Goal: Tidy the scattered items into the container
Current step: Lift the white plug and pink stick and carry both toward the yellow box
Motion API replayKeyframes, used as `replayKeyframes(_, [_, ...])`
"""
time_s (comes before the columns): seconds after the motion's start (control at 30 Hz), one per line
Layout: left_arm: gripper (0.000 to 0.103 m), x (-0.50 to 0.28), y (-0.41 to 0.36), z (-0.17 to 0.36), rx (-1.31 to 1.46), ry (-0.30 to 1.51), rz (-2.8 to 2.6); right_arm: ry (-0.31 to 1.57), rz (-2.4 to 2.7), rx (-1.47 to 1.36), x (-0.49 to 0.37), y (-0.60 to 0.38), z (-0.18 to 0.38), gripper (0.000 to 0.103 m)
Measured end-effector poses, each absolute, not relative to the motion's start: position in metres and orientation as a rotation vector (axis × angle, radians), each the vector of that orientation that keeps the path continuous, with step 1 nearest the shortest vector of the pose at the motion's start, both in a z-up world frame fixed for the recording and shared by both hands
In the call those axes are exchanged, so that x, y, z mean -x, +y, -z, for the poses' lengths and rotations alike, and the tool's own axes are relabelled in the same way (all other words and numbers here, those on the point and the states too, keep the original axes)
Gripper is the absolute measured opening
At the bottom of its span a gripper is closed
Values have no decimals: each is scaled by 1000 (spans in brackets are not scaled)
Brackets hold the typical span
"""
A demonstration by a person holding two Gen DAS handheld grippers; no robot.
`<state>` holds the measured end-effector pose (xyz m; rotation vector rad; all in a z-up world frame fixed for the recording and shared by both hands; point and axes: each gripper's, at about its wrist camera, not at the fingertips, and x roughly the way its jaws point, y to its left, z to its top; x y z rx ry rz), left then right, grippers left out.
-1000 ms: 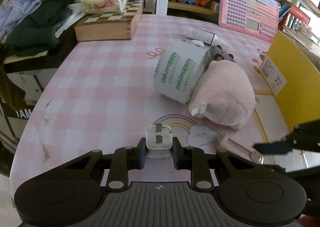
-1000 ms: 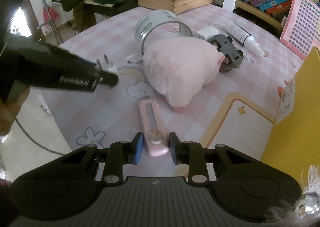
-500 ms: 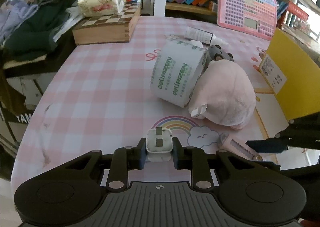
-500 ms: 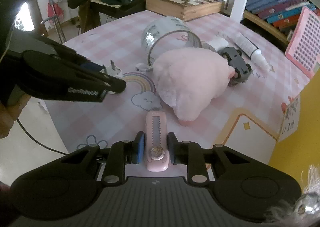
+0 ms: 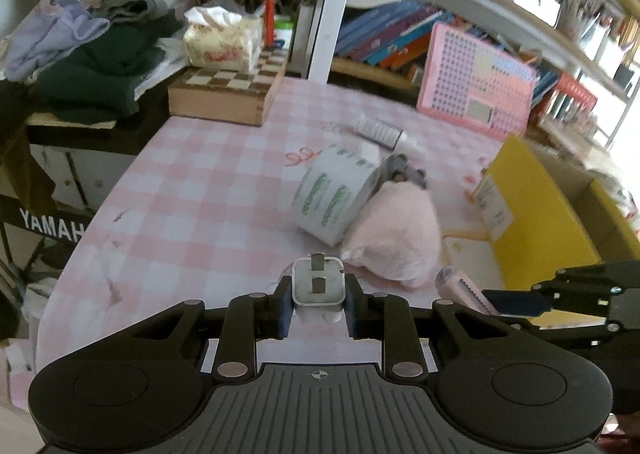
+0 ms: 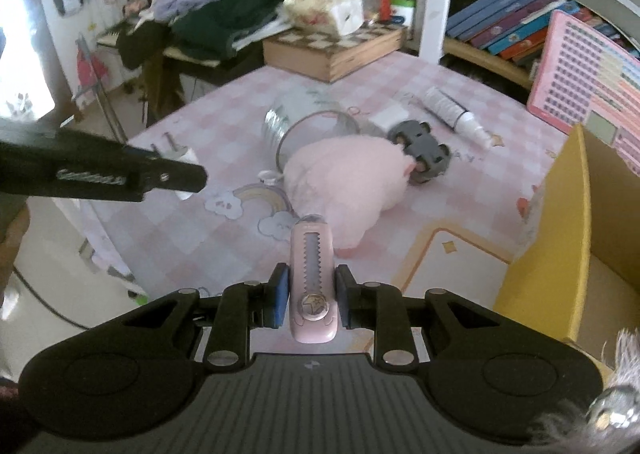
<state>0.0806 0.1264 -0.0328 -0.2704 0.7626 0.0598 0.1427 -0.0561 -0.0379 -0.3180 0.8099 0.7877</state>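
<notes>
Between the fingers of the left gripper (image 5: 319, 308) sits a white plug adapter (image 5: 318, 286), pinched on its two flat sides with the metal prongs pointing forward and up. It looks like a small, rigid, light block of smooth plastic, so a grip across the flat faces, as here, is likely the surest; the prongs would be a poor place to hold.

Pressed in the same way, the right gripper (image 6: 311, 304) clamps a pink utility knife (image 6: 313, 281) near its tail end, the toothed slider track running forward away from the camera. Its body seems stiff and slim, probably light too, though held at one end it could pivot, and the blade end deserves care.

Just ahead of both grippers lies a pink plush toy (image 6: 347, 181), soft and squashy, which should yield to any grasp at its bulk. Leaning on it from beyond is a wide roll of tape (image 5: 335, 195), best taken across its wall. Farther off lie a grey toy car (image 6: 422, 147), touching the plush, and a white tube (image 6: 454, 113), apart from the rest.

Off to the right of the grippers stands the yellow box (image 6: 560, 238), open-topped, where these things presumably belong.
</notes>
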Motion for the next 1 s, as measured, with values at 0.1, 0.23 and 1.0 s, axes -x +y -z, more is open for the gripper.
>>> replayKeyframes(0.1, [24, -68, 123, 22, 301, 742, -41, 802, -777, 290, -135, -65, 28, 23])
replayKeyframes(0.23, [24, -54, 117, 9, 323, 713, -14, 786, -765, 260, -122, -78, 15, 23])
replayKeyframes(1.0, [24, -8, 67, -22, 289, 645, 168, 769, -587, 108, -55, -154, -11, 23])
